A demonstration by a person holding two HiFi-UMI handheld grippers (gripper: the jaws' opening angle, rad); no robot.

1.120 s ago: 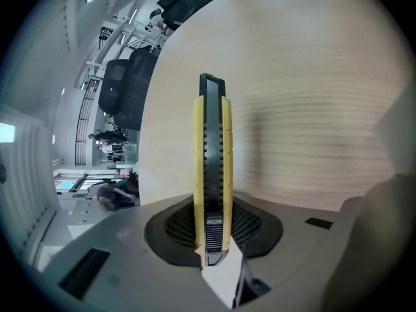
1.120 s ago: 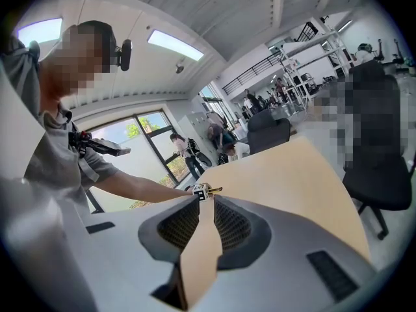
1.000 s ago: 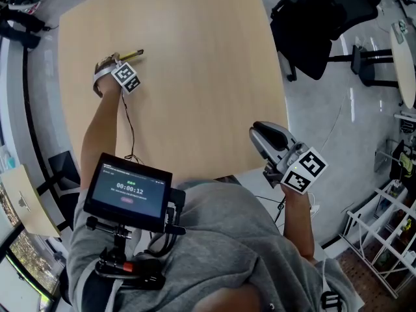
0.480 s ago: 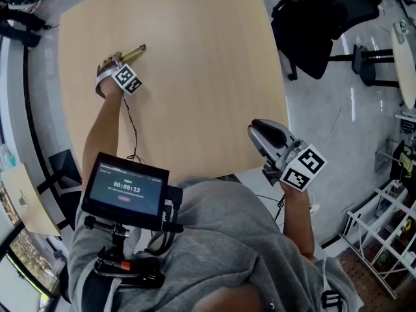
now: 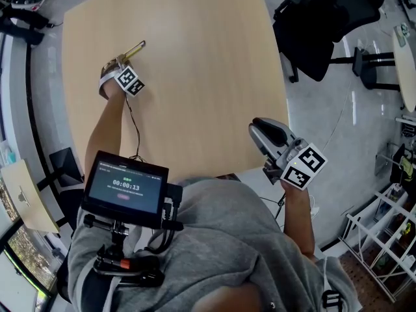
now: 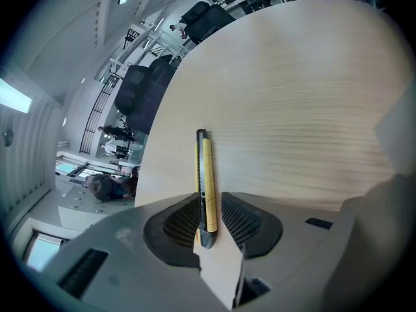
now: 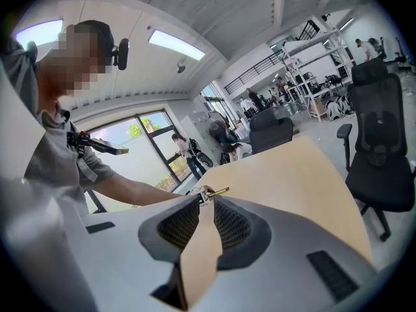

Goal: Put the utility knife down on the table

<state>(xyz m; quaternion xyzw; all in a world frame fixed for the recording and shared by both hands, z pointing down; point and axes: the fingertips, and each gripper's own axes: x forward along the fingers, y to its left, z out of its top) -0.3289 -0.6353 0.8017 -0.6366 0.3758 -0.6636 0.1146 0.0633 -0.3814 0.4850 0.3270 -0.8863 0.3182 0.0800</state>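
A yellow utility knife (image 5: pixel 134 48) with a black edge sticks out of my left gripper (image 5: pixel 122 64), which is shut on its rear end. In the left gripper view the knife (image 6: pixel 206 174) runs straight ahead between the pads, low over the pale wooden table (image 6: pixel 292 103); I cannot tell whether it touches the wood. My right gripper (image 5: pixel 259 134) hovers off the table's near right corner (image 5: pixel 270 155), shut, with nothing in it. From the right gripper view, its jaws (image 7: pixel 203 216) frame the far-off left gripper and knife (image 7: pixel 220 191).
A black office chair (image 5: pixel 318 25) stands to the right of the table, also seen in the right gripper view (image 7: pixel 380 142). A small screen (image 5: pixel 127 190) is mounted on my chest. Shelving (image 5: pixel 390 239) is at the lower right. People stand far off in the room.
The left gripper has shifted slightly and the knife's tip has swung a little farther away across the table. The right gripper has barely moved.
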